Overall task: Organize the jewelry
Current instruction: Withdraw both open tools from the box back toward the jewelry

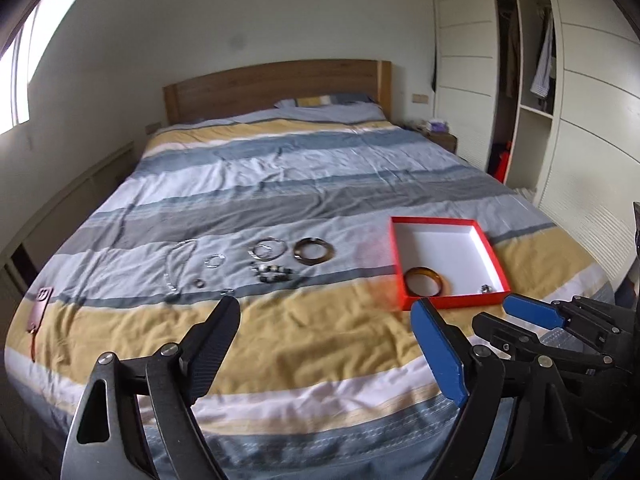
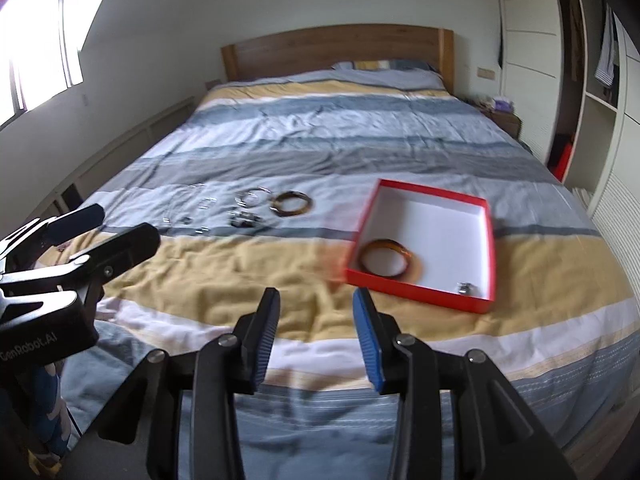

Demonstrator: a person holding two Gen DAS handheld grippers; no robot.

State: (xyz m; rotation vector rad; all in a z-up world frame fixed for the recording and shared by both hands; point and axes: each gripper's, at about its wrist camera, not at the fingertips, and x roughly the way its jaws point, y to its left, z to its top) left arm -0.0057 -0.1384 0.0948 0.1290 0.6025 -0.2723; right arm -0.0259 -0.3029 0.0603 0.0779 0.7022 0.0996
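Note:
A red box [image 1: 396,258] [image 2: 491,240] with a white inside lies on the striped bed. It holds an amber bangle [image 1: 425,282] [image 2: 390,261] and a small silver piece [image 1: 485,289] [image 2: 464,288]. To its left lie loose pieces: a dark brown bangle [image 1: 314,253] [image 2: 291,204], silver bangles [image 1: 269,250] [image 2: 252,197], a bead bracelet [image 1: 274,273] [image 2: 242,219], a thin ring [image 1: 214,261], a chain necklace [image 1: 176,264]. My left gripper [image 1: 324,326] [image 2: 120,226] is open and empty above the near yellow stripe. My right gripper [image 2: 316,322] [image 1: 532,322] is open and empty, near the box's front.
A brown leather tag [image 1: 40,308] lies at the bed's left edge. The wooden headboard [image 1: 276,88] and pillow are far off. A white wardrobe [image 1: 580,120] with hanging clothes stands on the right. A window is on the left wall.

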